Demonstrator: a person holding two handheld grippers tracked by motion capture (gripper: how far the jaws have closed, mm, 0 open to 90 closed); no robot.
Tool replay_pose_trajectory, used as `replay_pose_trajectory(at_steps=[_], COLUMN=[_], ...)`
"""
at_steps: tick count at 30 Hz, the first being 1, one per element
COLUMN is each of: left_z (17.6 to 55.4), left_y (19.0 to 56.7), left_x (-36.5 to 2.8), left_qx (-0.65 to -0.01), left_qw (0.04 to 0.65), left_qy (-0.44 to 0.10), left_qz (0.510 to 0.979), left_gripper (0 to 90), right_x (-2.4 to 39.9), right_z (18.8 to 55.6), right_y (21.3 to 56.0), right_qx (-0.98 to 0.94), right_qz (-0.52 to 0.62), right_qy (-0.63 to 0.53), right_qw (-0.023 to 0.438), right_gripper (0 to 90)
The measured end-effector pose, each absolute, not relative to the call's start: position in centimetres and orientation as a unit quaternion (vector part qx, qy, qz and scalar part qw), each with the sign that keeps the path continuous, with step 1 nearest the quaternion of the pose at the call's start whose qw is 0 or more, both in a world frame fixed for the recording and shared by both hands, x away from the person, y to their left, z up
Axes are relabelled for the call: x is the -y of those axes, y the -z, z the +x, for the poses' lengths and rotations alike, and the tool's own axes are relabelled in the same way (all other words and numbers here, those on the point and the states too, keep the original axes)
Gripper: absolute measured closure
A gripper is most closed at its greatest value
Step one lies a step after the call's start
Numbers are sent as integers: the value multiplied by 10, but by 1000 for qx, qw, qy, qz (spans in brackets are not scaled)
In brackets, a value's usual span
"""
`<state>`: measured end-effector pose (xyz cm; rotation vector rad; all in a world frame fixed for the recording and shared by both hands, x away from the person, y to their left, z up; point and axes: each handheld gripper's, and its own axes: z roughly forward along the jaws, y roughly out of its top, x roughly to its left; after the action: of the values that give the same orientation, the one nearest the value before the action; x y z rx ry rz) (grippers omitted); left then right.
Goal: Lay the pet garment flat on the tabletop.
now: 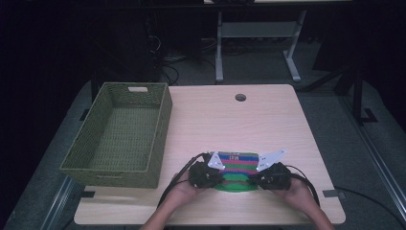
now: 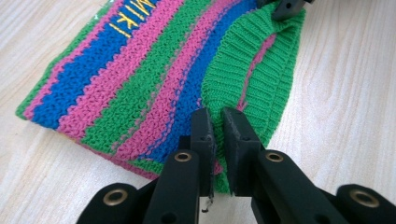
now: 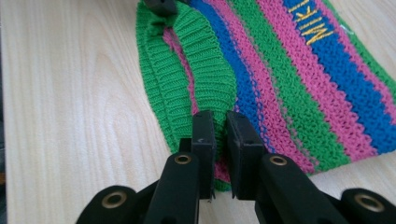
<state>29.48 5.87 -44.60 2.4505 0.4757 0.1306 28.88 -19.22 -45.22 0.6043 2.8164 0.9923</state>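
Knit [image 1: 235, 171] flat on bench [image 1: 268, 120]; left hand-held gripper [image 2: 217, 122] and right hand-held gripper [image 3: 220, 125] each pinch a green-ribbed corner, probably to lift it evenly toward basket [image 1: 163, 120].

The yellow lettering [image 2: 125, 18] on the striped knit hat [image 2: 140, 84] runs off the left gripper view's top edge; in the high view it is too small to read.

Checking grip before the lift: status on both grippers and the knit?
Left gripper and right gripper both shut on striped knit's green ribbed edge. Knit flat on table. Basket to the left, apart.
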Motion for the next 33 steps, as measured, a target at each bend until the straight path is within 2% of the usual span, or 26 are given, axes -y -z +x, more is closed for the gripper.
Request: replay_pose_trajectory(at_steps=[15, 33], left_z=[289, 274], left_y=[436, 420], left_x=[-62, -69], left_qx=[-172, -161], left_qw=[321, 338], left_qy=[-48, -50], left_qz=[930, 926], left_gripper=[854, 855], right_x=[196, 199], right_z=[285, 270], right_y=[442, 432], right_qx=[-914, -911], right_qz=[203, 184], right_qy=[-351, -367], right_qw=[22, 25], right_gripper=[818, 817])
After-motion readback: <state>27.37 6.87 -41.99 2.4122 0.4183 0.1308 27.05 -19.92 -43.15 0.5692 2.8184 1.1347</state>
